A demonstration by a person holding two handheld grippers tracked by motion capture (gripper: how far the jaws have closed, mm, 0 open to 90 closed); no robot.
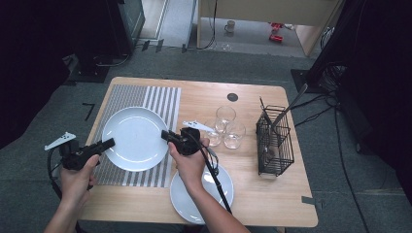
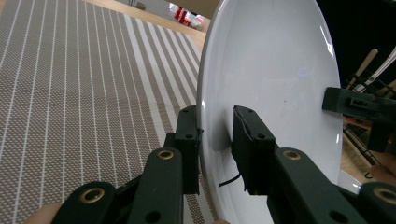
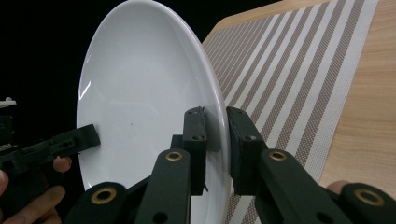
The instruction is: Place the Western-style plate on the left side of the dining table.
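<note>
White plate (image 1: pixel 134 138) pinched by its rim both sides: left gripper (image 1: pixel 108 143) clamped left, right gripper (image 1: pixel 166 136) clamped right, above striped mat (image 1: pixel 145 97).

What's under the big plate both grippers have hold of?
The striped placemat lies under the big plate, gripped at opposite rims by left gripper and right gripper. The plate hides the mat's middle.

A glossy, smooth white ceramic plate (image 1: pixel 134 138) is seen between the matt black plastic jaws. Beneath them, a woven striped placemat (image 1: pixel 124 97) looks coarse on a smooth light wood table (image 1: pixel 272 194). Clear glasses (image 1: pixel 226 127) and a black wire basket (image 1: pixel 275 141) lie beyond the right gripper (image 1: pixel 165 135).
</note>
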